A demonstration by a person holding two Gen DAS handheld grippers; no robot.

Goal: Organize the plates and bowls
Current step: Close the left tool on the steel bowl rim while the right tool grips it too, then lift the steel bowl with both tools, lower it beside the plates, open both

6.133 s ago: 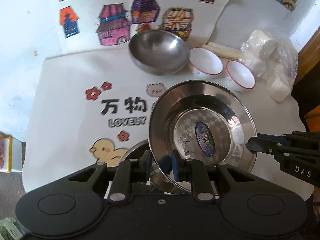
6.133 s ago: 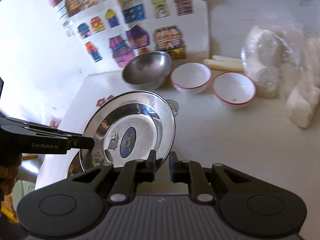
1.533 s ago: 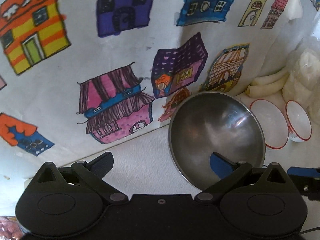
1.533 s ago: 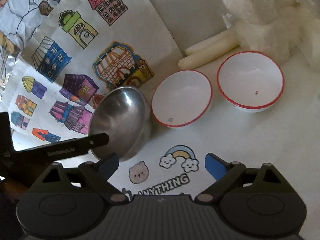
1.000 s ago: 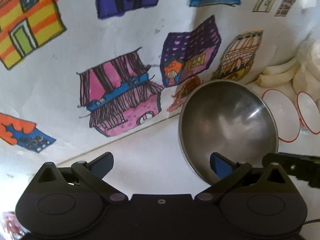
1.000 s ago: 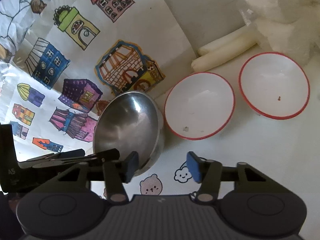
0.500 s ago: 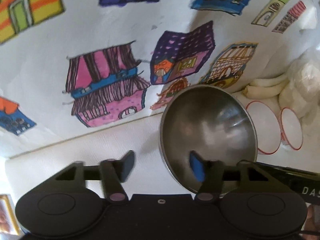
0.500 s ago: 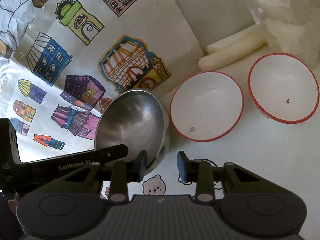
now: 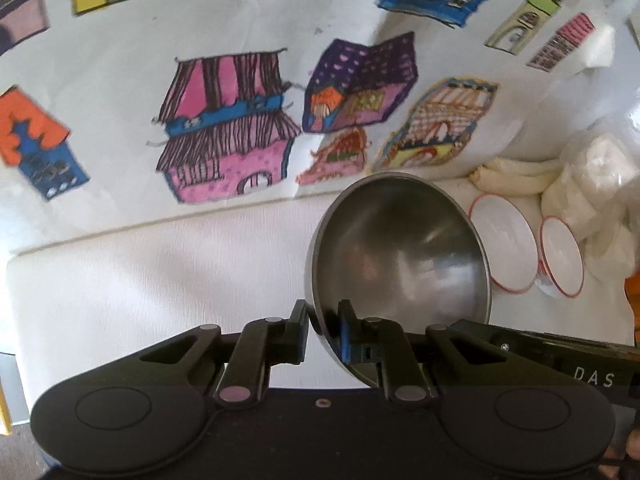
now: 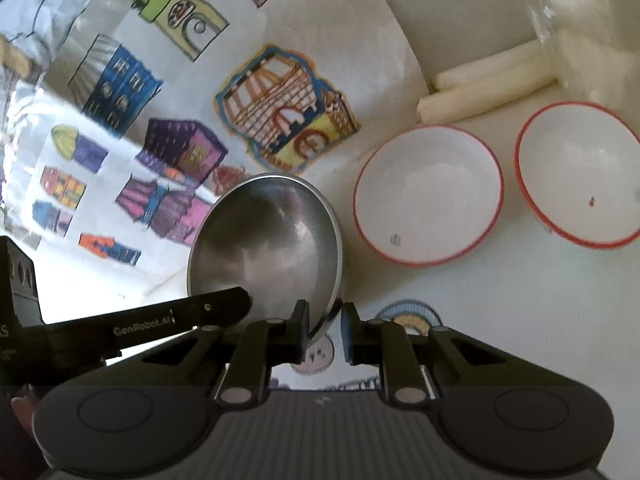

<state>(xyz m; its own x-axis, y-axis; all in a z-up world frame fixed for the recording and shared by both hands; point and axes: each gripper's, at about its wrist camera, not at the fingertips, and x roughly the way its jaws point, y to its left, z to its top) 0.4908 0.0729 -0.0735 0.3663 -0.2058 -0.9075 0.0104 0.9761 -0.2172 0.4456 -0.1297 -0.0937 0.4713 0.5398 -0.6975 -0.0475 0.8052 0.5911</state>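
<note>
Nearest left wrist camera, left gripper [image 9: 324,330] seen clamped on near rim of steel bowl [image 9: 400,256], jaws just closed. Right gripper [image 10: 325,330] likewise pinched on same bowl's rim [image 10: 268,240], jaws just closed. Bowl tilted on white table [image 9: 160,272]. Beyond, two red-rimmed bowls [image 10: 428,194] [image 10: 580,176] set side by side. Farthest, house drawings [image 9: 228,132] stood against wall.

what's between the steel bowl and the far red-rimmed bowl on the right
Another red-rimmed white bowl sits between the steel bowl and the far red-rimmed bowl. The right wrist view shows the three in a row most clearly; the left wrist view agrees.
</note>
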